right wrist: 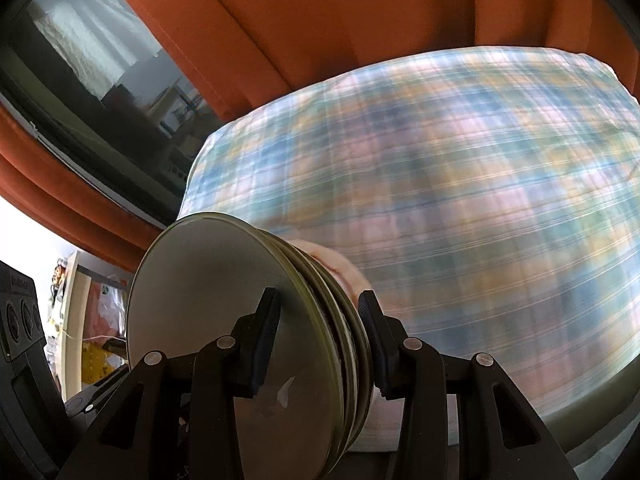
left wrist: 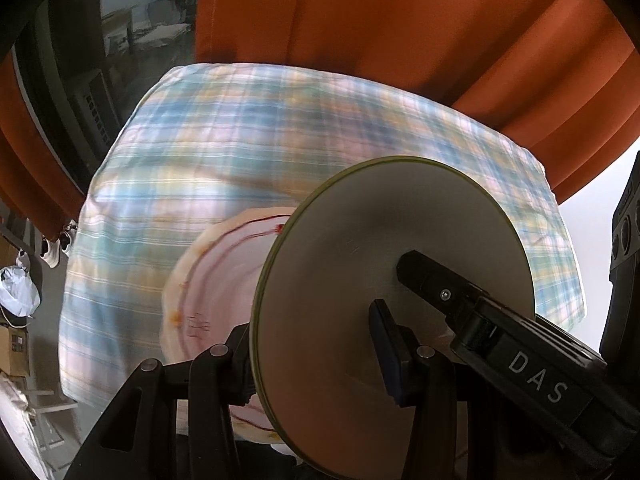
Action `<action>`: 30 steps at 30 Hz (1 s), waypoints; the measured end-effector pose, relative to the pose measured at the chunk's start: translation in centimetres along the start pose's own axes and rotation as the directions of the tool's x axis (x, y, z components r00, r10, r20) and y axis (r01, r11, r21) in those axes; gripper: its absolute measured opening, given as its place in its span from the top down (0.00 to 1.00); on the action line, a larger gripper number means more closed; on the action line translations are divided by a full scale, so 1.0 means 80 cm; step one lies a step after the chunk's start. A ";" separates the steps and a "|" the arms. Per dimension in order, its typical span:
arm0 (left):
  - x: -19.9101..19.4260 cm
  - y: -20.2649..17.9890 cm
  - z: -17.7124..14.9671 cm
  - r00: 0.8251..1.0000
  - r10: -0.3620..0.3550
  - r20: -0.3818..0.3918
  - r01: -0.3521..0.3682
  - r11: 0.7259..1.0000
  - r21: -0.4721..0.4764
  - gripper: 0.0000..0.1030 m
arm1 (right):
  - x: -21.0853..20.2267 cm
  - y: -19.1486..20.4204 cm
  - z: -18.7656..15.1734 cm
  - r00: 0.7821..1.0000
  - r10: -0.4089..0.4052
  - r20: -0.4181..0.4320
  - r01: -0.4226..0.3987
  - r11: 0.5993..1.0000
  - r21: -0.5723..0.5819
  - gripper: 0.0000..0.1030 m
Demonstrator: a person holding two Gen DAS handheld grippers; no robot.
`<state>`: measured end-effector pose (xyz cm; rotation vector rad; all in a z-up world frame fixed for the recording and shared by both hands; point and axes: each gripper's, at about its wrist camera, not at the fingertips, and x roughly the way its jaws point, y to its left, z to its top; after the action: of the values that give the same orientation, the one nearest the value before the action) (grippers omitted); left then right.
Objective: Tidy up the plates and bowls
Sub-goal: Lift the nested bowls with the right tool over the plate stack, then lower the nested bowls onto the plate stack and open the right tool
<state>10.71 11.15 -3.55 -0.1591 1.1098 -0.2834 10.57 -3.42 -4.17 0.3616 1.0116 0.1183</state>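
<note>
Two grippers, one stack, and both are clamped on it! The right gripper (right wrist: 320, 344) has its fingers (right wrist: 264, 340) pressed against the grey face of the plate stack (right wrist: 224, 304), the other finger on the far side, so several green-rimmed plates sit edge-on between the pads, held upright off the table. Behind them, on the right of the stack, a pale pink dish (right wrist: 340, 268) peeks out, mostly hidden.

Over to the left wrist view: the left gripper (left wrist: 312, 344) squeezes the same bundle, one finger (left wrist: 386, 344) flat on the grey plate (left wrist: 360, 264), its partner tucked behind the rim and hard to make out. A pink plate with a red line pattern (left wrist: 224, 276) shows behind the grey disc, blurred, its lower edge cut off by the gripper frame. The right gripper's black finger (left wrist: 428, 280), marked DAS on its body, reaches in from the right and rests on that grey face.

Outward now: a plaid tablecloth (right wrist: 460, 184) in blue, pink and yellow spreads beyond the plates, smeared by motion. Orange curtains (left wrist: 400, 24) hang at the far side, with a dark window (right wrist: 100, 64) to the left reflecting a room. A black device (left wrist: 626, 240) is cut off at the right edge of the left wrist view. Clutter at the left (right wrist: 100, 320) is too blurred to name.
</note>
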 end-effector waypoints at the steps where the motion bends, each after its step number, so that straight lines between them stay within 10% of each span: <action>1: 0.001 0.007 0.000 1.000 0.001 -0.006 -0.001 1.000 -0.001 0.54 | 0.004 0.005 -0.002 1.000 0.000 -0.003 0.000 1.000 0.002 0.58; 18: 0.033 0.067 -0.002 0.989 -0.012 -0.146 0.009 1.000 -0.020 0.54 | 0.070 0.038 -0.027 0.992 -0.041 -0.117 0.048 0.997 0.060 0.58; 30: 0.037 0.065 0.005 0.993 0.018 -0.113 -0.015 1.000 0.027 0.54 | 0.080 0.047 -0.018 0.992 -0.079 -0.094 0.080 0.997 0.004 0.58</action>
<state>13.08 15.17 -7.32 -0.1120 1.2185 -0.2951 13.00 2.14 -8.68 0.3252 1.1184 0.0598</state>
